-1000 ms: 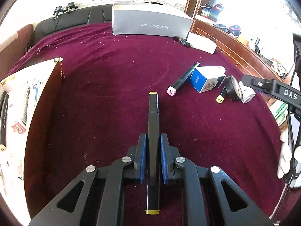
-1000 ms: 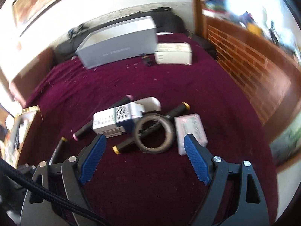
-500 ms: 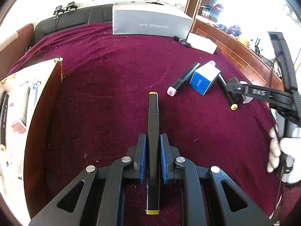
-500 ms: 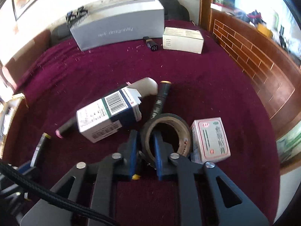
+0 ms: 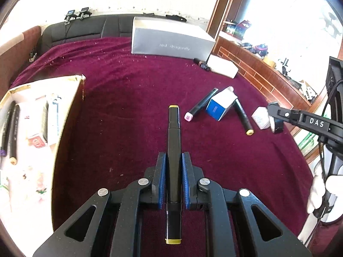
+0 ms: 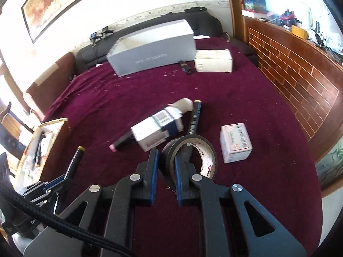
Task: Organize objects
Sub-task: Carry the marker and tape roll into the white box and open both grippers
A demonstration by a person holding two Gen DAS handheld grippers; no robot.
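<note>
Tape roll newly lifted, tongs-clamped

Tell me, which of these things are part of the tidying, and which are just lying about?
Part of the tidying:
marker in left gripper
tape roll in right gripper
open box with markers inside

Lying about:
grey box
sofa
picture

Black marker with yellow caps, black tape roll, maroon cloth.

Framed painting, wooden counter
</note>
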